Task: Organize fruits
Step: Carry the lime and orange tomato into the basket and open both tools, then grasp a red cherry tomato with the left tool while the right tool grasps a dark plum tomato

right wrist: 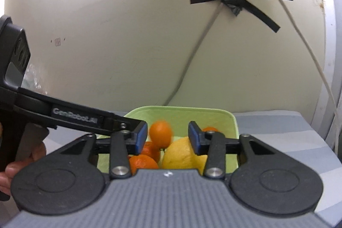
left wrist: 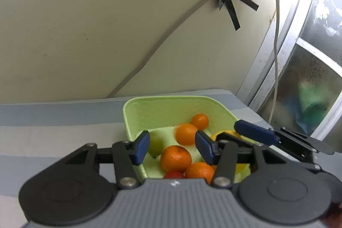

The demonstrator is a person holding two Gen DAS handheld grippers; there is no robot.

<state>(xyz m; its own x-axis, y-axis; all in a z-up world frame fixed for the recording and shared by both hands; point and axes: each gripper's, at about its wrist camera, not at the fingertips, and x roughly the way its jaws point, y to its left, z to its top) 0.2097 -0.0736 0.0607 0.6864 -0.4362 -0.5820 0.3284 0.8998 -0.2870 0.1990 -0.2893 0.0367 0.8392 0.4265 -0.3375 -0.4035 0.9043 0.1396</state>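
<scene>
- My left gripper [left wrist: 172, 147] stands with the jaws apart and nothing between the pads; it hangs over the near edge of the green felt tray [left wrist: 171, 104].
- My right gripper [right wrist: 167, 138] is also released, with no fruit pressed; the blurred tangerine [right wrist: 160, 133] seen between its pads seems free, probably falling or rolling into the tray (I judge this from the blur only).
- The fruits are already in the tray, which lies on the striped bedcover [left wrist: 53, 131] near its far right corner, close to the wall: several tangerines, one at the middle [left wrist: 175, 158], a lemon [right wrist: 181, 155] at the right side, a green fruit [left wrist: 155, 145] at the left wall and something red [left wrist: 173, 175] at the near edge.
- The step in hand, as I understand it, is to let the fruit settle and to take both grippers away cleanly.
- To do it well I should keep the jaws open and lift up first, then back, so that the pads do not push a tangerine over the low rim.
- The two grippers are near each other over the tray, so I should separate them sideways and not cross.
- Which fruit remains outside the tray I cannot tell; none shows on the bedcover here.
</scene>
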